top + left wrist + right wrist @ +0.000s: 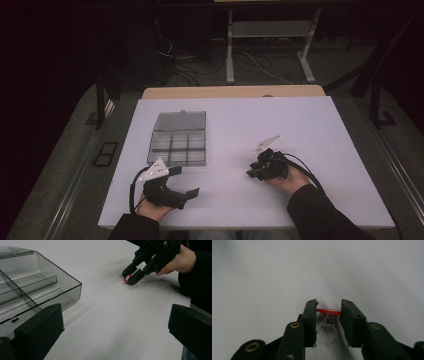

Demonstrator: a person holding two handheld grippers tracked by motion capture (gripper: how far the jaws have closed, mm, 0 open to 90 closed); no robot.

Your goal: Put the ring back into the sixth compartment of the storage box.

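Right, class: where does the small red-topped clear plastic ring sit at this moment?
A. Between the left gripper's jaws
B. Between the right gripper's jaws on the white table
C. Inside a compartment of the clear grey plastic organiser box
B: the small red-topped clear plastic ring sits between the two black jaws of the right gripper on the white table, away from the clear grey plastic organiser box.

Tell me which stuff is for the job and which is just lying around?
For the job: red-topped ring between the right gripper jaws; clear divided box, lid open; left gripper, open.

Just around: white table; floor cables; desk legs.
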